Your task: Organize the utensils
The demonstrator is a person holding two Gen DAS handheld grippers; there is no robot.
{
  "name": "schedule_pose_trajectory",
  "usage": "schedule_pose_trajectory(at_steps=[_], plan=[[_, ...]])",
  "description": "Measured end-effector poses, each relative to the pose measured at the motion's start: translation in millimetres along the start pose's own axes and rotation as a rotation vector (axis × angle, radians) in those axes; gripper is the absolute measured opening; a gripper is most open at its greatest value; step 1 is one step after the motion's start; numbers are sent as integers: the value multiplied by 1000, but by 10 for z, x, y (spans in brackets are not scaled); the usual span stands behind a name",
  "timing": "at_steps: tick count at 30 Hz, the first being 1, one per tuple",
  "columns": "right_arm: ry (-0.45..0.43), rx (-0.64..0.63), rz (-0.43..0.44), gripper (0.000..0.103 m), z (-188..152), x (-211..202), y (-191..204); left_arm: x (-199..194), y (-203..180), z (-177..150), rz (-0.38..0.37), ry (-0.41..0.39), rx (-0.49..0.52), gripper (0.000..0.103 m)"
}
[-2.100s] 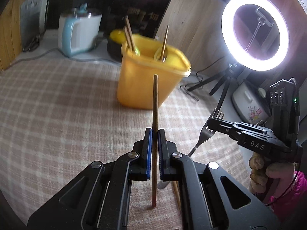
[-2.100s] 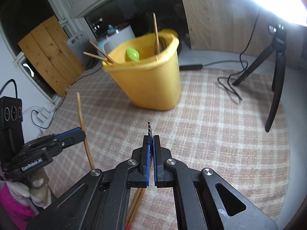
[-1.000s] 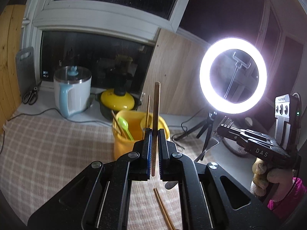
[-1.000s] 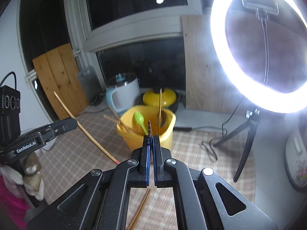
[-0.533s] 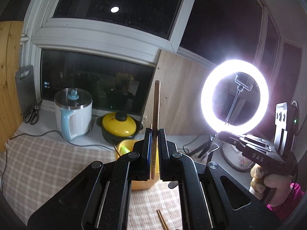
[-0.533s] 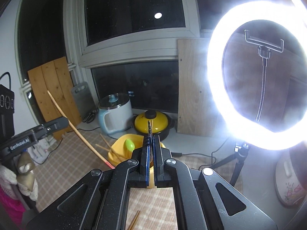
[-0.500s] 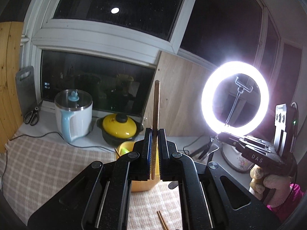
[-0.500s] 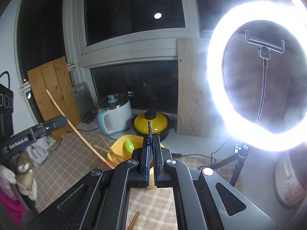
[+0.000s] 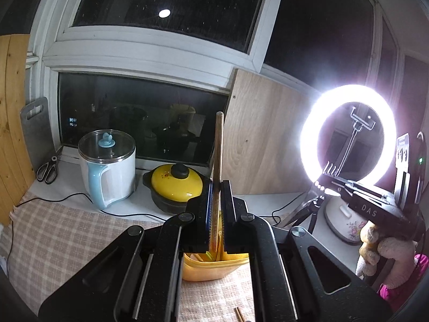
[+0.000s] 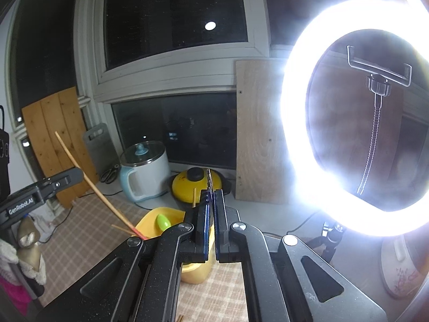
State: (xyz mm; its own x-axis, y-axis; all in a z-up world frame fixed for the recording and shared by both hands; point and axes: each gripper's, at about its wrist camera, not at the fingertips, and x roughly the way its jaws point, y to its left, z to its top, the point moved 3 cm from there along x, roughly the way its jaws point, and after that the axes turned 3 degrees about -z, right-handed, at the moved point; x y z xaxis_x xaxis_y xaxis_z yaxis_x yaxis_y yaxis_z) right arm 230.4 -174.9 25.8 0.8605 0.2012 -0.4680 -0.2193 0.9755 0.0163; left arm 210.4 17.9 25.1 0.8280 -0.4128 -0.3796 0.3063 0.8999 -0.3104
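Note:
My left gripper [image 9: 216, 187] is shut on a wooden chopstick [image 9: 217, 155] held upright above the yellow utensil bin [image 9: 214, 267]; in the right wrist view the chopstick [image 10: 88, 182] slants down with its red tip at the bin's rim [image 10: 158, 214]. My right gripper [image 10: 210, 196] is shut on a metal fork [image 10: 209, 179], seen edge-on; its tines [image 9: 329, 167] show in the left wrist view at right. The bin holds a green spoon [image 10: 163, 221] and other chopsticks [image 10: 193, 197].
A white-blue kettle [image 9: 108, 166], a yellow-lidded pot [image 9: 175, 185] and scissors [image 9: 48, 169] stand on the sill behind. A bright ring light [image 9: 347, 134] on a tripod stands at right. A loose chopstick [image 9: 239, 314] lies on the checked tablecloth [image 9: 61, 241].
Both grippers have risen and tilted up with their utensils. The chopstick's lower tip now sits over the bin, closer than before. The fork stays gripped.

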Motion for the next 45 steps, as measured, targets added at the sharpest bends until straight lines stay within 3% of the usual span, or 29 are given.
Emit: schedule_pose_trajectory(at_steps=[7, 27, 45], plan=[[14, -24, -28, 1, -30, 221, 44, 199, -3, -98, 4, 40, 18, 3], [156, 4, 3, 1, -329, 716, 33, 555, 86, -353, 14, 178, -7, 4], [202, 5, 32, 2, -474, 808, 34, 609, 104, -447, 35, 215, -23, 4]])
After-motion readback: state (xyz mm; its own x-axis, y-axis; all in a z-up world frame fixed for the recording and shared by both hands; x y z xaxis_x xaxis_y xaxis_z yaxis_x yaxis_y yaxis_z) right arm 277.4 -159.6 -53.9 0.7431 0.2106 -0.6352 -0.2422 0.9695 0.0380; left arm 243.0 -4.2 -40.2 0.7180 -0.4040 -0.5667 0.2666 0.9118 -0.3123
